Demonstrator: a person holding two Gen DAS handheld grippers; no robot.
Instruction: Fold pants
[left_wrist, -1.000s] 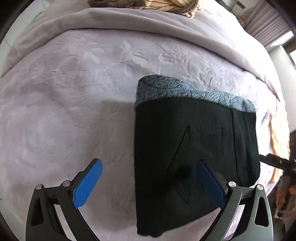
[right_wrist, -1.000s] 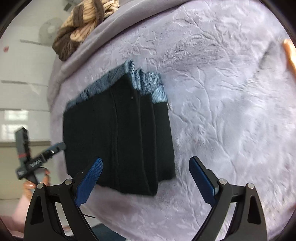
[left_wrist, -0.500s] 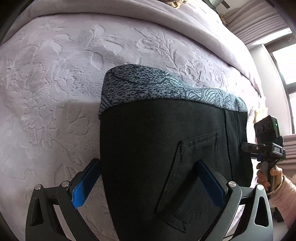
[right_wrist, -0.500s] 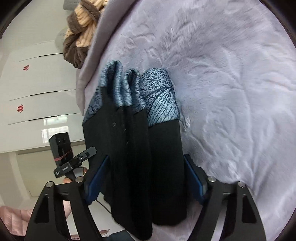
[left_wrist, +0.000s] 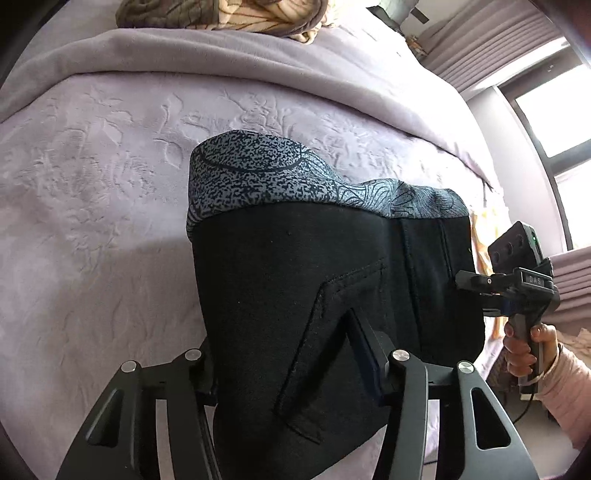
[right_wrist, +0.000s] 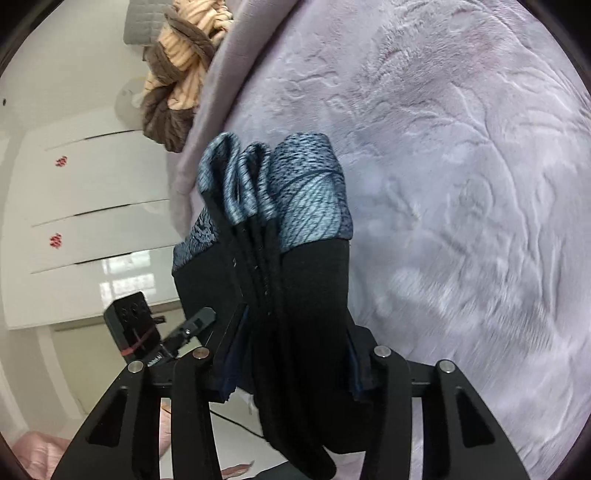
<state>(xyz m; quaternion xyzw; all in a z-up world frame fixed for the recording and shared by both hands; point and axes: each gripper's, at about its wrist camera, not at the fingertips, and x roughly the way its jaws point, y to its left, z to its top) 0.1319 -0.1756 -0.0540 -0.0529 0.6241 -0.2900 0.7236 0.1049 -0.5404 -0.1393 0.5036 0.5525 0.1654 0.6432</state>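
My left gripper (left_wrist: 284, 354) fingers clamp folded black pants (left_wrist: 314, 295), centre frame, w/ patterned grey waistband (left_wrist: 280, 181) up top. Right gripper (left_wrist: 517, 280) at right edge. Lilac bed (left_wrist: 92, 192) beneath.

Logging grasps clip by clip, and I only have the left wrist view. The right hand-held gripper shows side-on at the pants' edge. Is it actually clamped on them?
Observer: Yes. In the right wrist view the right hand-held gripper is shut on the black pants, with one finger on either side of the folded stack.
Operator: How many layers does it hold?
Observer: Several. At the far end the patterned band shows three rounded folds side by side.
Operator: What lies behind my left hand-held gripper?
Observer: White cabinet doors with small red marks.
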